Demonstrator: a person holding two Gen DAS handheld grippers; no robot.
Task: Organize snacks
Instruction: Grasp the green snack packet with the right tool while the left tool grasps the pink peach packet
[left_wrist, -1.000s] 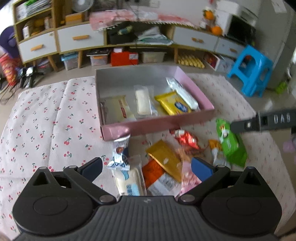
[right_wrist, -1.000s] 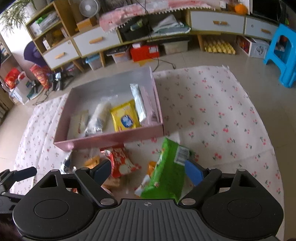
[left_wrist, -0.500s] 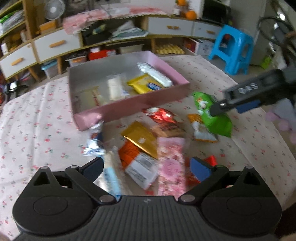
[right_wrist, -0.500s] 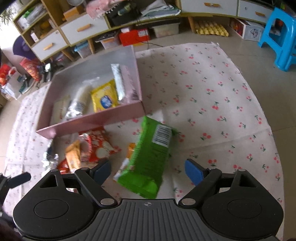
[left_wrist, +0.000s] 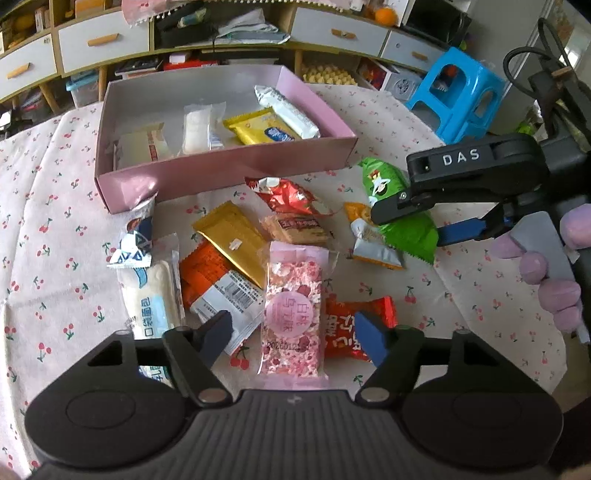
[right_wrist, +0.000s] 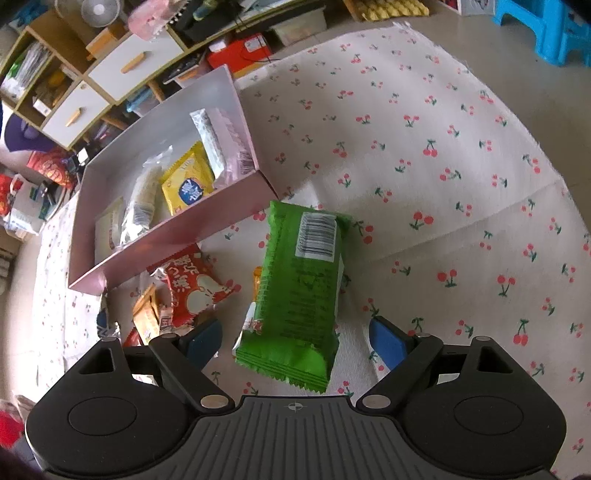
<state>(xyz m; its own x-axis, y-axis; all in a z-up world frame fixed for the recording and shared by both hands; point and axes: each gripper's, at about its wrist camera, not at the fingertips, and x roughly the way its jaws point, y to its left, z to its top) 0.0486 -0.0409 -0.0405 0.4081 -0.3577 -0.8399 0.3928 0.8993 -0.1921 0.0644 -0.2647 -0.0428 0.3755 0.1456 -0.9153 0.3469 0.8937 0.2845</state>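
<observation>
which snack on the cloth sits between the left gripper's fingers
The pink packet, speckled, with a round pink label. It lies lengthwise between the closing left gripper fingers; the orange and red packets beside it lie outside them.

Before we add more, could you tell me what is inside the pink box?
The pink box holds four packets: a cream one, a clear-wrapped white one, a yellow packet and a silver-white one. Its near wall hides their lower ends.

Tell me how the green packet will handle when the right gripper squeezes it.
The green packet looks puffy and crinkled, so it will probably give under the pads rather than stay stiff. Its glossy film may slip. It lies flat between the open right gripper, so it likely won't roll.
</observation>
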